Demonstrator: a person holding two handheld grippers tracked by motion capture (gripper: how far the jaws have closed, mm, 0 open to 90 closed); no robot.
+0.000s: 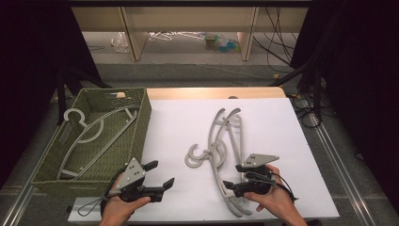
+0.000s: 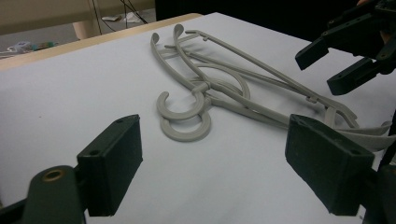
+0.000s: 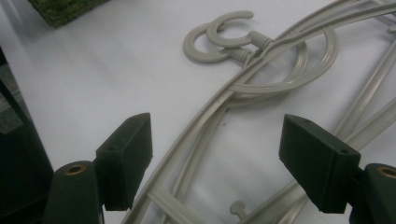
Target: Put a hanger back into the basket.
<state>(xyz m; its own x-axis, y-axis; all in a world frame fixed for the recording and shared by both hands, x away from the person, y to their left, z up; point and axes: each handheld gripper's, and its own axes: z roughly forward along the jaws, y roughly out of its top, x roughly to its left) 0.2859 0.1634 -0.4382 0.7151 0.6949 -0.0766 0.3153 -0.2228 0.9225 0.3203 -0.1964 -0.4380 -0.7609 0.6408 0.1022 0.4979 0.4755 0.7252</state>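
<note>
Two grey plastic hangers point(image 1: 221, 146) lie stacked on the white table top point(image 1: 183, 117), with their hooks point(image 2: 184, 116) pointing left. A third grey hanger point(image 1: 94, 134) lies in the green woven basket point(image 1: 141, 117) at the left. My left gripper point(image 1: 161, 173) stands open near the front edge, between the basket and the hangers, with nothing in its jaws point(image 2: 219, 172). My right gripper point(image 1: 231, 176) is open just above the hangers' near arms point(image 3: 196, 135), which run between its jaws point(image 3: 222, 161). From the left gripper view, the right gripper point(image 2: 345, 51) appears at the upper right.
The basket sits against the table's left edge, and its corner point(image 3: 60, 9) lies beyond the hooks. Behind the table are a wooden shelf frame point(image 1: 188, 28), floor clutter and cables point(image 1: 277, 47). Black curtains flank both sides.
</note>
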